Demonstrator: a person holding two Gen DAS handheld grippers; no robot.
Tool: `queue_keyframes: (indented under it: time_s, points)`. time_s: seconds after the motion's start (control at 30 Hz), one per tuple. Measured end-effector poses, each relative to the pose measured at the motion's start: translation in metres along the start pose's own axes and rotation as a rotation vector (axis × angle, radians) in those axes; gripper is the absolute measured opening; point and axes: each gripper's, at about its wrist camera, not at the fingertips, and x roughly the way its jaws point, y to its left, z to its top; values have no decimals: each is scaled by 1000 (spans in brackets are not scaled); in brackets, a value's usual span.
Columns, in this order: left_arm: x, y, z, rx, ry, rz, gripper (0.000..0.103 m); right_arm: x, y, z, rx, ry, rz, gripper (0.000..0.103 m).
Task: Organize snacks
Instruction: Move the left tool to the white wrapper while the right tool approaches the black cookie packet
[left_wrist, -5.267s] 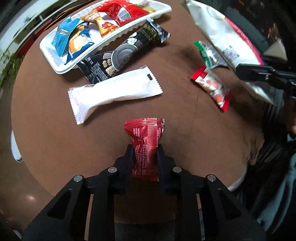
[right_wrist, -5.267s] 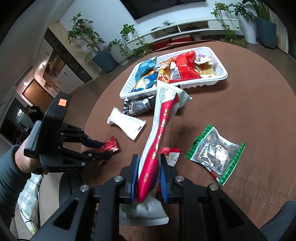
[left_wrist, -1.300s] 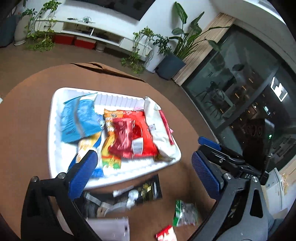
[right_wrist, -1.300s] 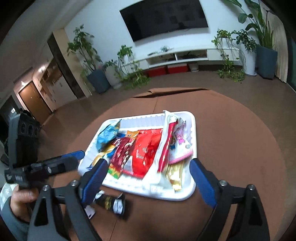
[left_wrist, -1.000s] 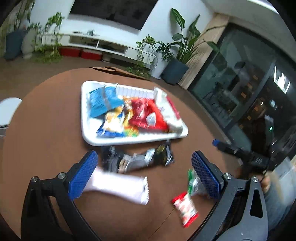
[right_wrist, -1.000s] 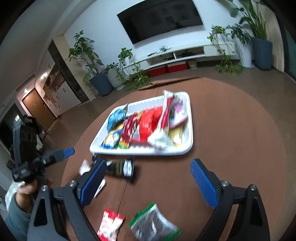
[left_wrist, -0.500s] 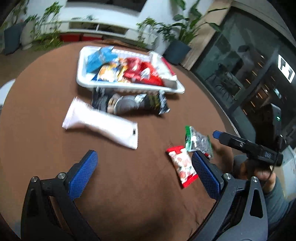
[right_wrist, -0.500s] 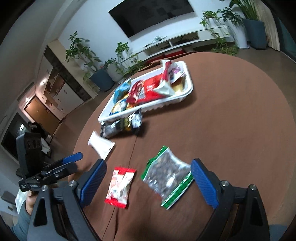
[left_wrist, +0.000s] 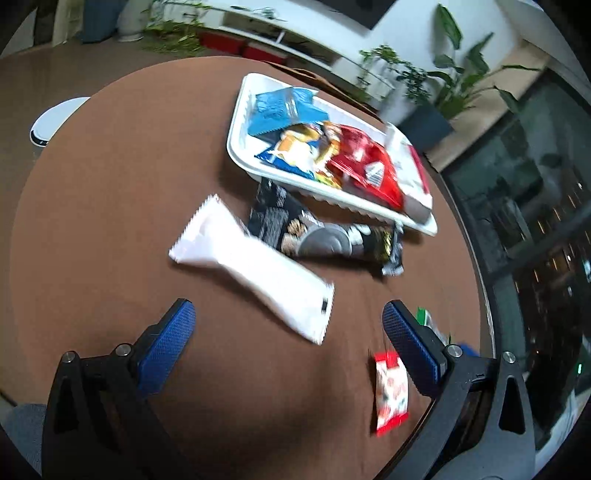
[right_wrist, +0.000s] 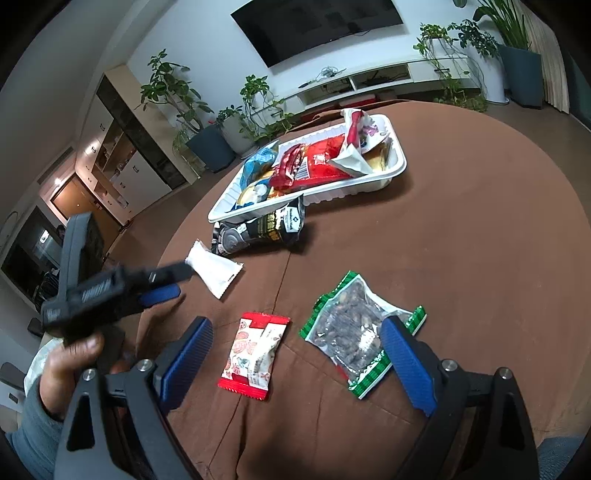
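A white tray (left_wrist: 236, 122) (right_wrist: 397, 168) holds several snack packs at the far side of the round brown table (left_wrist: 92, 206). Loose on the table lie a white packet (left_wrist: 251, 267) (right_wrist: 214, 271), a black bag (left_wrist: 317, 236) (right_wrist: 262, 229), a small red-and-white packet (left_wrist: 390, 398) (right_wrist: 255, 354) and a green-edged nut bag (right_wrist: 358, 332). My left gripper (left_wrist: 288, 334) is open and empty just short of the white packet. My right gripper (right_wrist: 295, 354) is open and empty, with the red-and-white packet and the nut bag between its fingers' spread, below them. The left gripper (right_wrist: 162, 284) shows in the right wrist view.
A person's hand (right_wrist: 74, 358) in a grey sleeve holds the left gripper at the table's near left edge. A white round object (left_wrist: 55, 118) sits on the floor beyond the table. Plants, a TV stand and cabinets line the walls.
Both grippers let go of their packets into the tray, then pulled back and tilted down. The left now hangs lower, over the white packet; the right is nearer the two small packets.
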Motion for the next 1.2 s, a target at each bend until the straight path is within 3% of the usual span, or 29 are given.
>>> queue_keyframes:
  time_s: [0.2,0.33,0.47,0.67,0.9,1.0,1.03,1.2]
  points:
    - [23,-5,21,-2,41,50,101,1,-1,0,0,-2,4,94]
    - [31,-10,29,48,60,98,101,-1,2,3,-34,-10,3,94]
    - [35,-11,34,139,97,136,97,-1,17,14,-154,-10,-15,94]
    - [45,-8,40,233,124,262,95,14,50,40,-383,36,-49,93]
    - [46,-5,45,166,80,255,96,29,64,57,-361,40,-27,93]
    - [45,-6,44,201,77,250,95,37,70,48,-378,60,-22,93]
    - [45,-7,43,222,81,250,93,38,71,47,-382,65,-22,93]
    - [39,-6,43,307,100,245,60,37,71,50,-387,65,-34,92]
